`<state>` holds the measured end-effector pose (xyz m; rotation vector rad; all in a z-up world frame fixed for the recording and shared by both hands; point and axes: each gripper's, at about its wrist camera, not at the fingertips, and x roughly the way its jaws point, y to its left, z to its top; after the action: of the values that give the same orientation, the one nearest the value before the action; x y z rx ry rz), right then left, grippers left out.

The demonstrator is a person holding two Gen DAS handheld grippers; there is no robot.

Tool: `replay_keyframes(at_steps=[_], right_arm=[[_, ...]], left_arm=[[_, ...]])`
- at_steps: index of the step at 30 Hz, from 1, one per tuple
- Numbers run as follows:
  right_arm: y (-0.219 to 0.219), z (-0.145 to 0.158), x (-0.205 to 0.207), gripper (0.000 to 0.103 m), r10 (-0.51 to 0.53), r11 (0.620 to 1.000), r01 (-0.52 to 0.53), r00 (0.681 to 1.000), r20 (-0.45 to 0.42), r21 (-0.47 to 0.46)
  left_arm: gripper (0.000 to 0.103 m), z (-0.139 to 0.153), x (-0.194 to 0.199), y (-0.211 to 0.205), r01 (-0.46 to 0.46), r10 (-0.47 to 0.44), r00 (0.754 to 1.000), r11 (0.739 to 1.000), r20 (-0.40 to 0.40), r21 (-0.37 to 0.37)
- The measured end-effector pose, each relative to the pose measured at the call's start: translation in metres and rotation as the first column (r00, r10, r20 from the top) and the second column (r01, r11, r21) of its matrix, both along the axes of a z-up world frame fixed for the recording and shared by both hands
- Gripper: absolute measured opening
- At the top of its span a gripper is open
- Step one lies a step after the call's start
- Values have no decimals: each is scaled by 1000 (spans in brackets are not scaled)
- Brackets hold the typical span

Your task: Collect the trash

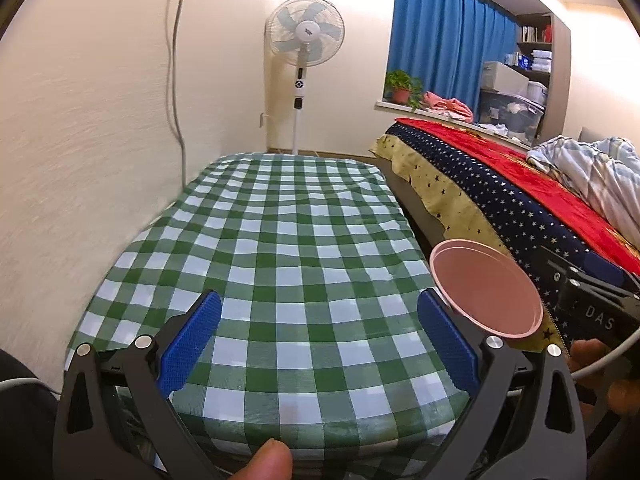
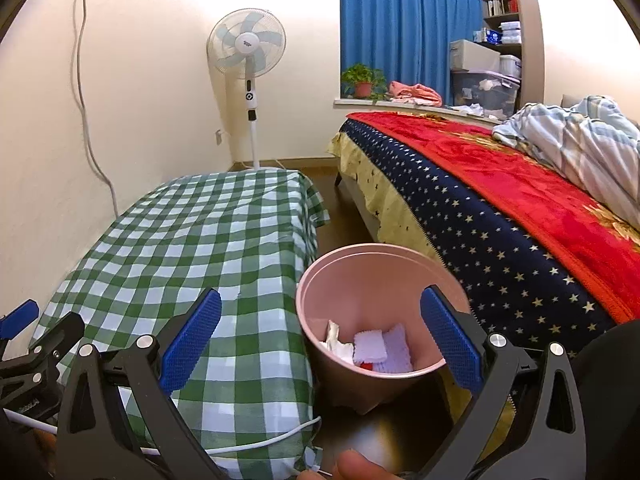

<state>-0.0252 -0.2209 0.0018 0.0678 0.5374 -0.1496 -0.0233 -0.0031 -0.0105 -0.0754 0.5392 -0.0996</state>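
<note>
A pink bin (image 2: 360,280) stands on the floor between the checked table and the bed. Inside it lie crumpled white paper (image 2: 334,340), pale purple cloth pieces (image 2: 384,348) and a small red scrap. My right gripper (image 2: 320,336) is open and empty, held above the bin's near-left rim. My left gripper (image 1: 320,336) is open and empty over the near end of the green-checked table (image 1: 280,240). The bin's rim (image 1: 480,288) shows at the right of the left wrist view, with the right gripper body (image 1: 592,304) beyond it.
A bed (image 2: 500,216) with a red blanket and starred cover runs along the right. A standing fan (image 2: 248,56) is at the far wall. A white cable (image 2: 256,444) hangs past the table's near edge. A potted plant (image 2: 362,80) sits on the sill.
</note>
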Motion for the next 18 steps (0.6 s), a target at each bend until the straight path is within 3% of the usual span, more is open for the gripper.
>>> replay_keyframes(at_steps=[18], right_arm=[[6, -4, 3, 98, 16, 1000, -17, 1000, -18, -22]], left_arm=[[95, -3, 0, -1, -8, 8, 1000, 1000, -9, 15]])
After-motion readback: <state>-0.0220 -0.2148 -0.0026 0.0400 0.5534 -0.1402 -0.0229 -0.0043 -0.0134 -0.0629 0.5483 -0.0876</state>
